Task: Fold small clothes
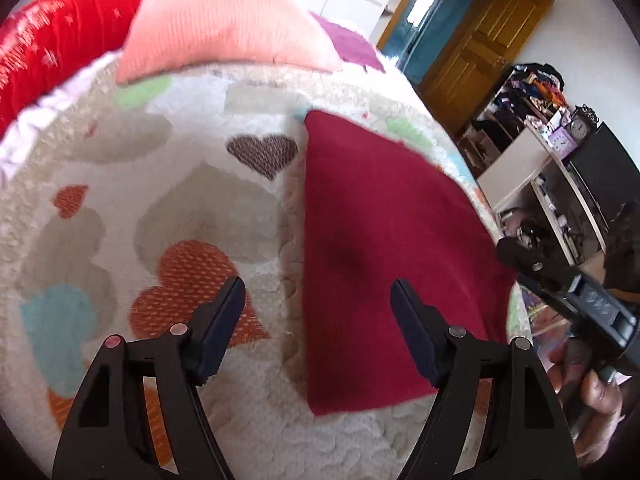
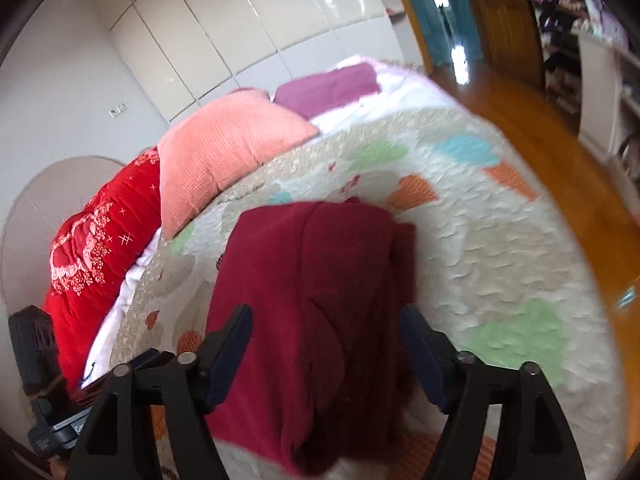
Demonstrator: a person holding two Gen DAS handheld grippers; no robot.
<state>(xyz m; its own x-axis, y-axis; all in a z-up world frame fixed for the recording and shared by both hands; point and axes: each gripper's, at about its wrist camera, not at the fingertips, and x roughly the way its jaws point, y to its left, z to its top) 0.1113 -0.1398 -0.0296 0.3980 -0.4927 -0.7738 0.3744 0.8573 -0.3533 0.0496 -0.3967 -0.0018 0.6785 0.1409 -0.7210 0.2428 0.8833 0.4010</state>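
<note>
A dark red garment (image 1: 380, 248) lies folded flat on the heart-patterned bedspread (image 1: 180, 200). My left gripper (image 1: 318, 304) is open and empty, hovering above the garment's left edge. In the right wrist view the same garment (image 2: 312, 300) lies in overlapping layers on the bedspread (image 2: 500, 260). My right gripper (image 2: 326, 334) is open, its fingers spread either side of the garment's near part and holding nothing. The right gripper's body and the hand on it show at the right edge of the left wrist view (image 1: 592, 304).
A red embroidered pillow (image 2: 96, 264), a peach pillow (image 2: 224, 152) and a purple pillow (image 2: 328, 88) lie at the head of the bed. The wooden floor (image 2: 560, 160), a wooden door (image 1: 480, 40) and cluttered shelves (image 1: 540, 140) are beyond the bed's right edge.
</note>
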